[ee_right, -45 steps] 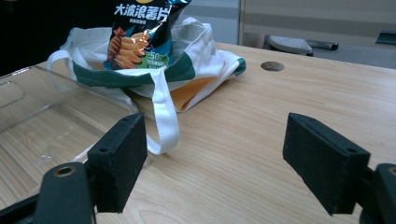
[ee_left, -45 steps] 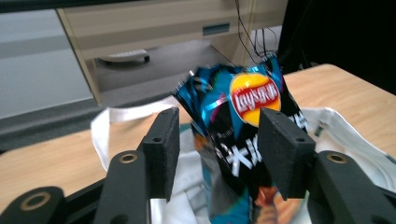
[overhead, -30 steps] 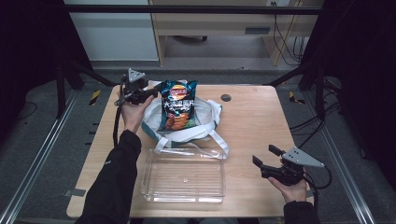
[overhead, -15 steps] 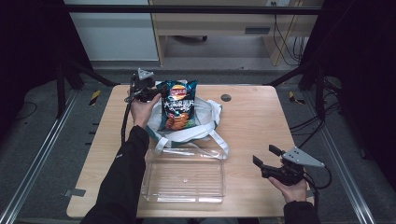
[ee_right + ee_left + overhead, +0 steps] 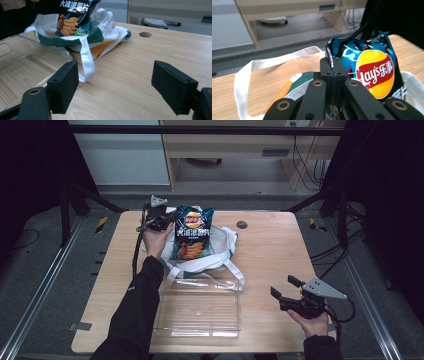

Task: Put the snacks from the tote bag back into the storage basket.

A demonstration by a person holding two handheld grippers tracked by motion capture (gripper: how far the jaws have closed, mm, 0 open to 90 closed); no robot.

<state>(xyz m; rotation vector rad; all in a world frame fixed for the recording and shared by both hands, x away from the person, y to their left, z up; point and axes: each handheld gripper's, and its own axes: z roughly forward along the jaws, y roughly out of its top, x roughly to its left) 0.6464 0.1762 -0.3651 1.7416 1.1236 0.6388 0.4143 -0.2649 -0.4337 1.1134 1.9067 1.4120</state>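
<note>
Your left gripper (image 5: 332, 65): jaws clamped on the chip bag (image 5: 369, 70) top corner, tote (image 5: 220, 251) below it. Your right gripper (image 5: 125, 85): jaws wide, empty, tray (image 5: 22, 67) at its left.

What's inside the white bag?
The chip bag stands in the tote, with its top pinched by the left gripper. Its bottom, and anything deeper, is hidden by cloth.

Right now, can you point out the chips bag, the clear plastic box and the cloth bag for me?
chips bag (image 5: 191, 232): high view, middle of its printed front.
clear plastic box (image 5: 198, 312): high view, its see-through bottom.
cloth bag (image 5: 109, 25): right gripper view, its white cloth side.
</note>
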